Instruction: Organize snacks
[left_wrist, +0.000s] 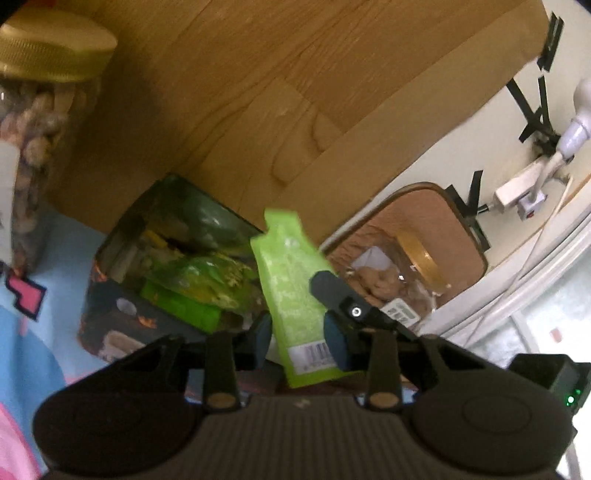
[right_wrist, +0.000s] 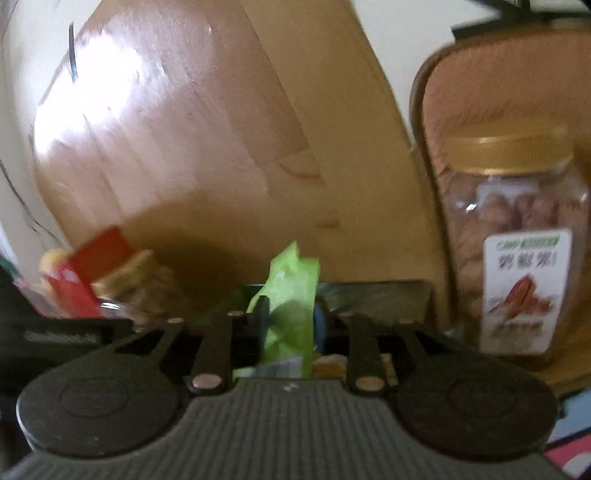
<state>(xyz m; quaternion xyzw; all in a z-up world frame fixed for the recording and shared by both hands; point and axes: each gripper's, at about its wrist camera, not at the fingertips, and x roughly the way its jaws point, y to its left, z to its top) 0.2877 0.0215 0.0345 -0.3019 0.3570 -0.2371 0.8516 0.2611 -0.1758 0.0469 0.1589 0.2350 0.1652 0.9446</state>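
A light green snack packet with a barcode at its lower end stands upright between the blue pads of my left gripper, which is shut on its two edges. A black finger of my right gripper lies against the packet's right side. In the right wrist view the same green packet sits between the fingers of my right gripper, which stands open around it. Just behind is a dark open box holding more green packets; its rim shows in the right wrist view.
A tall wooden board closes off the back. A gold-lidded nut jar stands at the left. Another nut jar stands in front of a brown tray. A red packet lies left. A plug and cables hang on the wall.
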